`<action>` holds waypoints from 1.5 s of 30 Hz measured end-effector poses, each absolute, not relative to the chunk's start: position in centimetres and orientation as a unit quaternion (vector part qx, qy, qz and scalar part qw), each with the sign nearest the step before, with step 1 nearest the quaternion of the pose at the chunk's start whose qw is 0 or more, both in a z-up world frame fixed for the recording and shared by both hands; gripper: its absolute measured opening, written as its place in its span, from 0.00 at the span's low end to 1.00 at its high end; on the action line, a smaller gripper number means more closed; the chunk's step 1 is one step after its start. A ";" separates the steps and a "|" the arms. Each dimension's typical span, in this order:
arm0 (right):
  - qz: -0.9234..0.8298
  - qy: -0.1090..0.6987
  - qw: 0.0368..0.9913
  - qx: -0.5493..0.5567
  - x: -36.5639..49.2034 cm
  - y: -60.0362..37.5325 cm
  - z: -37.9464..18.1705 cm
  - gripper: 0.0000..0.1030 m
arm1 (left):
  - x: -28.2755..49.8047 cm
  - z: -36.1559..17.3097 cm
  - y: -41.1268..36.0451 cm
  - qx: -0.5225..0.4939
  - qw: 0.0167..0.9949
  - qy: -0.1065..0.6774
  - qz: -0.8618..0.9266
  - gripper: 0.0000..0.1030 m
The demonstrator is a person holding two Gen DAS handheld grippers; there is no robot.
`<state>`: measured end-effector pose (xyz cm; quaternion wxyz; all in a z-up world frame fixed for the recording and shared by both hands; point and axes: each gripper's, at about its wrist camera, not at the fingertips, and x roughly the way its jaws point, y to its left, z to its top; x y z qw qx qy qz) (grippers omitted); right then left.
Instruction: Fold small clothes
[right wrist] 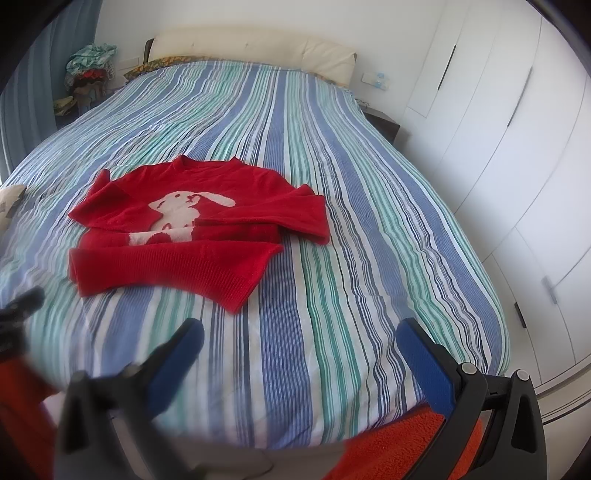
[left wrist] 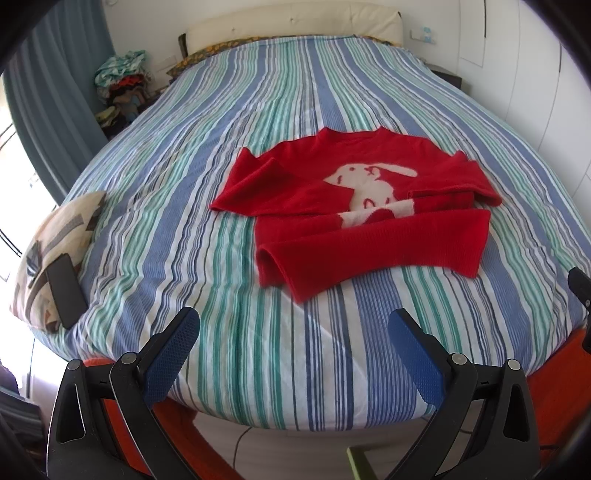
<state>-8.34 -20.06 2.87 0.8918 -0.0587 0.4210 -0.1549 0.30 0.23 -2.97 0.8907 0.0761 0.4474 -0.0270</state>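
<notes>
A small red sweater (left wrist: 354,218) with a white rabbit on its front lies on the striped bedspread (left wrist: 236,229), both sleeves crossed over the body and the hem toward me. In the right wrist view the same sweater (right wrist: 192,240) sits left of centre. My left gripper (left wrist: 295,332) hovers open above the bed's near edge, short of the hem, with nothing between its blue pads. My right gripper (right wrist: 301,343) is also open and empty, to the right of the sweater's hem corner. A tip of the right gripper (left wrist: 580,288) shows at the left wrist view's right edge.
A patterned cushion (left wrist: 55,251) with a dark phone (left wrist: 66,291) on it lies at the bed's left edge. A pile of clothes (left wrist: 122,85) stands beside the headboard (left wrist: 295,26). White wardrobe doors (right wrist: 498,166) line the right side. Orange fabric (right wrist: 399,446) lies below the foot.
</notes>
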 end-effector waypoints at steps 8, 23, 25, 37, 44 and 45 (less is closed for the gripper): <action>-0.154 0.422 0.891 -0.058 -8.3 -20.1 2.8 1.00 | 0.2 -3.3 0.4 0.075 0.889 0.450 -0.027 0.99; -0.153 0.422 0.892 -0.057 -8.3 -20.1 2.6 1.00 | 0.5 -3.9 0.5 0.076 0.886 0.457 -0.032 0.99; -0.150 0.420 0.893 -0.055 -8.2 -20.2 2.4 1.00 | 1.2 -4.8 1.4 0.060 0.883 0.463 -0.040 0.99; 0.085 0.441 0.856 0.256 -1.3 -28.3 -10.1 0.96 | 10.3 -14.9 5.2 -0.132 0.816 0.548 -0.128 0.95; 0.124 0.461 0.840 0.258 4.7 -26.0 -14.6 0.07 | 12.0 -15.1 5.7 -0.181 0.786 0.575 -0.135 0.05; 0.125 0.462 0.837 0.265 4.4 -26.2 -14.0 0.06 | 11.3 -14.0 6.1 -0.178 0.787 0.572 -0.151 0.05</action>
